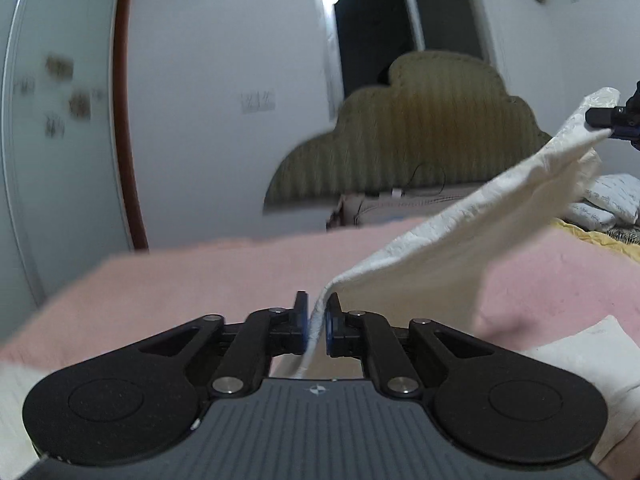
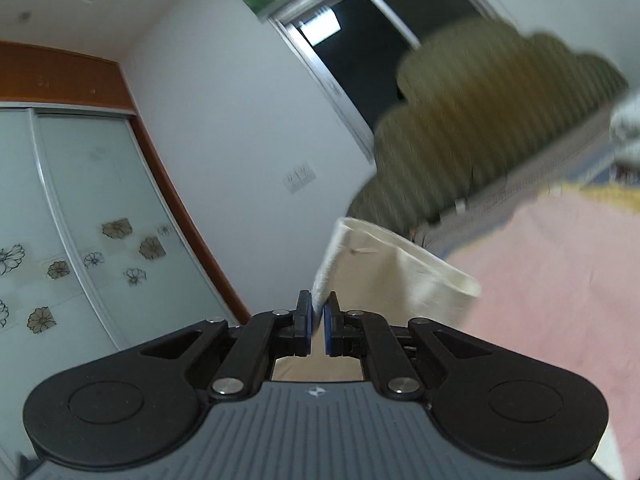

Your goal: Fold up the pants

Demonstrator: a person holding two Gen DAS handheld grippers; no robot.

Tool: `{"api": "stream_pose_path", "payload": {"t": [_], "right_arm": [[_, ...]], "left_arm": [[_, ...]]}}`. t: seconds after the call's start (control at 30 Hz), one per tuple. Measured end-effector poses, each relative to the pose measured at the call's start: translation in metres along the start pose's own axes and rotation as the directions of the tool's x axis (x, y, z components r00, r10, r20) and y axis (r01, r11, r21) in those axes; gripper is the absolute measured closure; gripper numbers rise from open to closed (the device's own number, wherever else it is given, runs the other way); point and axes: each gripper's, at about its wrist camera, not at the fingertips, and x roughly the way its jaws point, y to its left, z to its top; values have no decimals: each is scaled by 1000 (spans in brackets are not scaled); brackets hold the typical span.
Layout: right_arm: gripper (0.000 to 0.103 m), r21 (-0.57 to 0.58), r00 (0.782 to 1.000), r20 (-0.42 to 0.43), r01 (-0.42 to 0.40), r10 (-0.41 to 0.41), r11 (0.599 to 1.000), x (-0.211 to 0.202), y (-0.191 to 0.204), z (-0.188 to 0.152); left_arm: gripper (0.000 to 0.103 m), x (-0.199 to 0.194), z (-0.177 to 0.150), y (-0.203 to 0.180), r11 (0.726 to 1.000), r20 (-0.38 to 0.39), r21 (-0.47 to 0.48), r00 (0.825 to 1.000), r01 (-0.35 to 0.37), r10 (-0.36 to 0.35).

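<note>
The cream white pants (image 1: 460,236) are lifted above a pink bedspread (image 1: 200,280). My left gripper (image 1: 317,322) is shut on one edge of the pants, with the fabric running up and right to my right gripper (image 1: 612,122), which pinches the far edge at the right border. In the right wrist view my right gripper (image 2: 317,320) is shut on a hem of the pants (image 2: 396,268), which hang ahead of it over the pink bedspread (image 2: 560,280). More white fabric (image 1: 592,356) lies at the lower right.
An olive scalloped headboard (image 1: 420,136) stands at the bed's far end below a dark window (image 1: 404,28). White pillows (image 1: 608,200) and a yellow cover lie at the right. A glass sliding wardrobe (image 2: 72,224) with flower decals fills the left wall.
</note>
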Motion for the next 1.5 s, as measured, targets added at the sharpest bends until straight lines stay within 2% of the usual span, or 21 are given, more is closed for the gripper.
{"api": "stream_pose_path", "payload": {"t": [0.07,0.1,0.13,0.17,0.23,0.27,0.33,0.37,0.43,0.5,0.63,0.83,0.97,1.07,1.2,1.23,1.33,1.37,1.4,1.43,1.5], "right_arm": [[97,18,994,-37,102,-101,995,-18,-21,-13],[97,35,982,-83,171,-168,985,-25,-38,-24],[97,60,964,-128,243,-234,968,-33,-57,-37],[97,85,944,-172,299,-282,950,-42,-75,-51],[97,140,906,-252,383,-341,913,-61,-106,-81],[97,164,890,-284,411,-356,897,-68,-119,-94],[97,194,875,-316,437,-365,878,-78,-134,-114],[97,206,873,-324,442,-365,873,-81,-139,-121],[97,238,879,-320,436,-353,868,-86,-144,-131],[97,219,878,-313,437,-362,872,-87,-140,-131],[97,147,871,-305,443,-385,884,-90,-127,-128],[97,224,878,-317,437,-359,871,-90,-142,-126],[97,214,876,-315,441,-366,872,-88,-141,-122],[95,139,859,-324,458,-397,878,-82,-134,-124],[88,156,853,-309,482,-421,862,-87,-135,-118],[83,136,839,-282,515,-465,846,-91,-132,-114],[82,46,785,-120,616,-608,787,-106,-114,-101],[82,15,785,-76,617,-615,786,-109,-106,-98],[82,-14,804,-62,592,-592,806,-108,-100,-96],[82,-44,831,-76,550,-551,834,-103,-95,-96],[81,-98,862,-144,476,-485,874,-85,-85,-104]], "left_arm": [[92,-6,-7,-19,990,-54,112,995,87,-81],[91,-5,-19,-32,976,-105,157,985,150,-135],[86,-4,-34,-47,958,-160,197,971,208,-178],[86,-3,-51,-61,938,-217,229,953,261,-212],[86,0,-83,-85,905,-303,283,924,319,-231],[87,-1,-96,-96,885,-327,323,917,335,-228],[88,-11,-110,-108,856,-261,427,946,293,-194],[88,-14,-111,-110,843,-246,455,951,286,-189],[88,-12,-109,-107,854,-263,425,944,299,-200],[87,-12,-109,-104,862,-270,405,941,303,-204],[87,-8,-109,-101,859,-257,416,945,299,-204],[86,-13,-108,-92,859,-249,411,944,306,-217],[86,-15,-111,-90,856,-244,415,944,309,-222],[86,-11,-115,-90,852,-248,423,943,310,-220],[86,-13,-111,-85,856,-257,392,934,336,-249],[86,-13,-111,-83,858,-265,381,930,343,-255],[81,-15,-110,-80,859,-275,368,924,357,-266],[81,-17,-110,-80,858,-274,370,924,357,-267],[81,-18,-110,-80,857,-271,373,925,356,-267],[81,-19,-111,-81,856,-269,377,926,355,-266],[81,-20,-112,-81,854,-269,382,927,353,-263]]}}
